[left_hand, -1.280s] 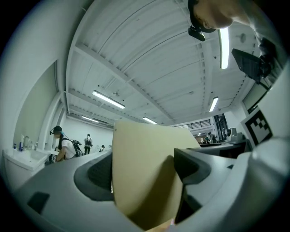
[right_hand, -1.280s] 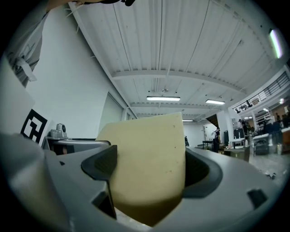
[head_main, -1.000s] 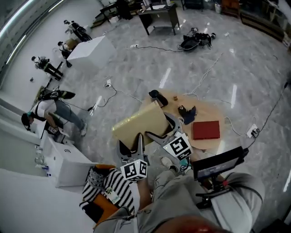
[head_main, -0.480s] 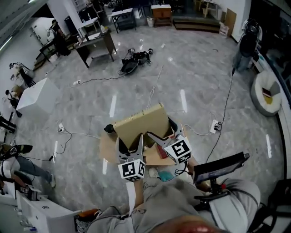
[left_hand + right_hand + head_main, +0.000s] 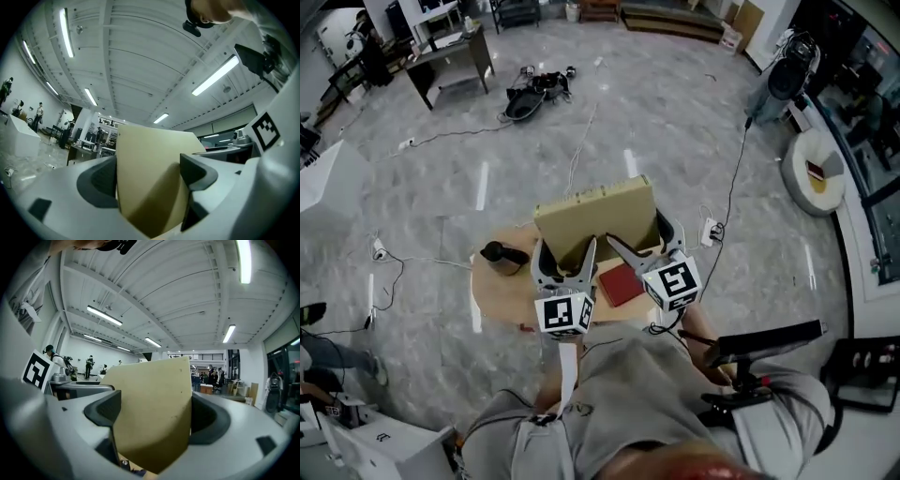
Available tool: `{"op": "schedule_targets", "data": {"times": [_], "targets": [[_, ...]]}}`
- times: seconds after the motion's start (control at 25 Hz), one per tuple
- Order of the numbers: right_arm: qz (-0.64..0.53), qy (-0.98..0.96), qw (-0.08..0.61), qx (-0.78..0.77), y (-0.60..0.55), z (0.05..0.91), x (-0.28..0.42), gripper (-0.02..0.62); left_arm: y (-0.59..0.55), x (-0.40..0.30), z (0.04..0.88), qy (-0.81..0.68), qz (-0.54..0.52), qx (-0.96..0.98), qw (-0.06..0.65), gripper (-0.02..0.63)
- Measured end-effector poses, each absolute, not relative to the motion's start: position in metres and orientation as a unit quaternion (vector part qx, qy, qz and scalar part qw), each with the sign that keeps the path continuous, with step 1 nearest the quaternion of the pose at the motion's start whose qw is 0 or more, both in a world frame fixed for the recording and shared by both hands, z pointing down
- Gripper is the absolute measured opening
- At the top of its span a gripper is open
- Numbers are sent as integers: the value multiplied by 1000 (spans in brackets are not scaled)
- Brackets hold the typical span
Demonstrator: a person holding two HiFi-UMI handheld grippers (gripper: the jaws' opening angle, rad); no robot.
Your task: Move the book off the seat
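Book [image 5: 595, 217], large and tan-covered, sits clamped between both of your tools. Your left hand-held gripper [image 5: 564, 247] is clenched on its near edge toward the left, and your right hand-held gripper [image 5: 639, 242] is clenched on the same edge toward the right. In the left gripper view the tan cover fills the gap between the two dark pads, with both pads pressed against it. The right gripper view shows the same, the cover rising past the jaws toward the ceiling lights.

From your head view the book is tilted, its thick edge turned up and away from you. It hangs over the far half of the round wooden seat [image 5: 504, 292]. You cannot tell from above whether its lower edge touches the wood.

A flat red thing [image 5: 621, 284], probably a smaller book, lies on the seat between your two grippers, just beside the right one's marker cube [image 5: 672, 284]. A black object [image 5: 501, 253] rests on the left part of the seat, apart from the tan book. Cables [image 5: 731, 178] trail across the grey floor [image 5: 675, 112] around the seat.
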State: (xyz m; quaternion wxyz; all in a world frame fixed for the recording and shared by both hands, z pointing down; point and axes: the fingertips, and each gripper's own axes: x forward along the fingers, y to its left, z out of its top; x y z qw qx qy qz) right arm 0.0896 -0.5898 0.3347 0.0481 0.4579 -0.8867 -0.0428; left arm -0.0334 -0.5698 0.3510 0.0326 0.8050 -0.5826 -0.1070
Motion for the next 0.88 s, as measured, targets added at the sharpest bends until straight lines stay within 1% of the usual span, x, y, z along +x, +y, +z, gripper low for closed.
{"op": "schedule_targets", "data": {"times": [0.16, 0.32, 0.48, 0.6, 0.72, 0.88], "targets": [[-36, -881, 57, 468, -609, 341, 96, 431, -592, -26, 360, -572, -105, 812, 46, 400], [-30, -884, 62, 463, -615, 347, 121, 431, -595, 0, 366, -576, -95, 810, 52, 400], [-38, -895, 52, 442, -633, 338, 151, 431, -608, 31, 359, -598, -99, 794, 42, 400], [-38, -903, 69, 423, -646, 339, 168, 431, -615, 49, 364, -607, -96, 787, 56, 400], [-36, -912, 73, 401, -658, 344, 175, 431, -620, 57, 371, -620, -74, 779, 57, 400], [-18, -923, 57, 381, -678, 353, 190, 431, -633, 74, 375, -631, -35, 774, 43, 400]]}}
